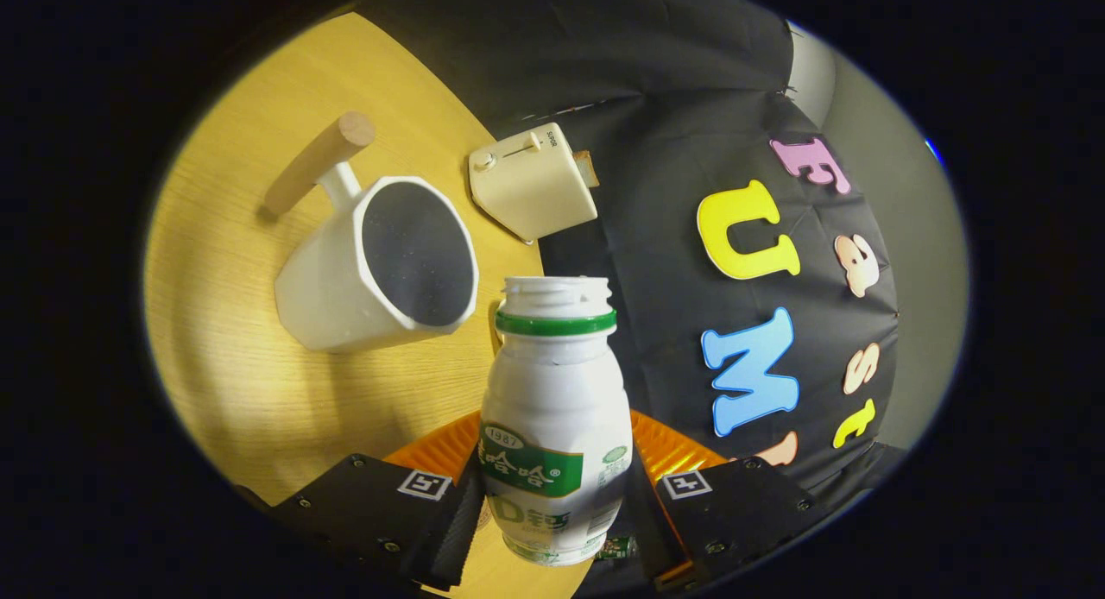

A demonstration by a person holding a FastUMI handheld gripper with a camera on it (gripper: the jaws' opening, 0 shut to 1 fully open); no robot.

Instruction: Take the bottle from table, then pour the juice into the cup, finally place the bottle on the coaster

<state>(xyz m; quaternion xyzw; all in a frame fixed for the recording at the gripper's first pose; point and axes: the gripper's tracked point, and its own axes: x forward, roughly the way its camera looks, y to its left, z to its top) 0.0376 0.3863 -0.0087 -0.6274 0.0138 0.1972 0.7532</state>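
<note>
Wooden table, jaws gripping ribbed bottle

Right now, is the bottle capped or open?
Open: the bottle, clamped in the claw, shows bare neck threads above its green ring, no cap.

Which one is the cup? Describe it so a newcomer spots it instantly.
On the wooden table, beyond the bottle gripped between the gripper fingers, sits the white faceted cup. Unlike the cream toaster beside it, it has a dark open mouth and a round wooden handle.
</note>
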